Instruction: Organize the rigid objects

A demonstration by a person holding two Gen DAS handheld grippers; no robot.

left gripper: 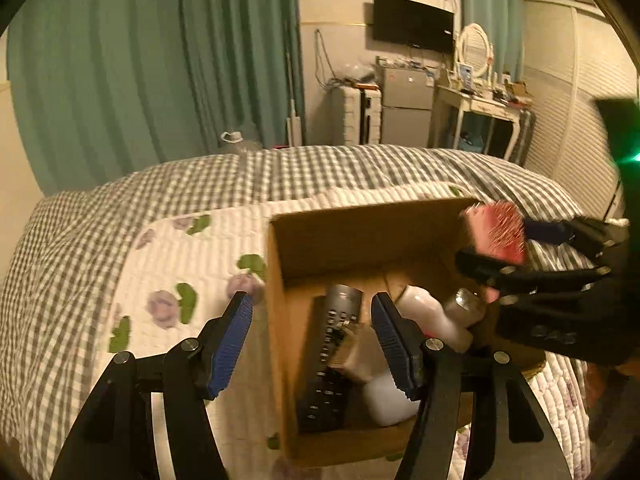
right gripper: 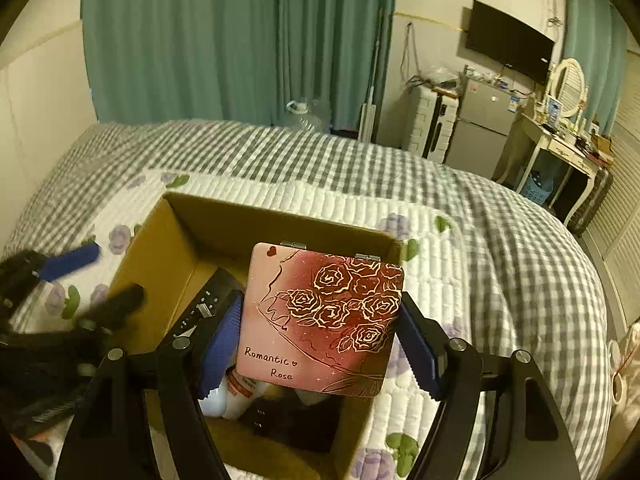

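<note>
- Right wrist view, nearest: right gripper (right gripper: 320, 344), blue pads pressed on both side edges of a pink rose-print case (right gripper: 322, 320) lettered "Romantic Rose", hinges at its far edge. Case held flat, above the open cardboard box (right gripper: 276, 220), presumably so it can be lowered in level.
- Left wrist view, nearest: left gripper (left gripper: 312, 340), jaws spread and holding nothing, straddling the box's left wall; likely waiting, or steadying the box.
- Box contents, below the case: black remote control (left gripper: 332, 356) lying lengthwise along the left side; white bottle (left gripper: 432, 316) and a second white container (left gripper: 384, 400) beside it; a small clear jar (left gripper: 464, 304), blurred, identity uncertain. These crowd the near floor; the far part looks freer for the case.
- Support: floral quilted pad (left gripper: 180, 264) on a grey checked bedspread (right gripper: 520, 264).
- Far: green curtains (right gripper: 200, 40), wall television (right gripper: 508, 40), small fridge (right gripper: 480, 128), dressing table with oval mirror (right gripper: 568, 80).
</note>
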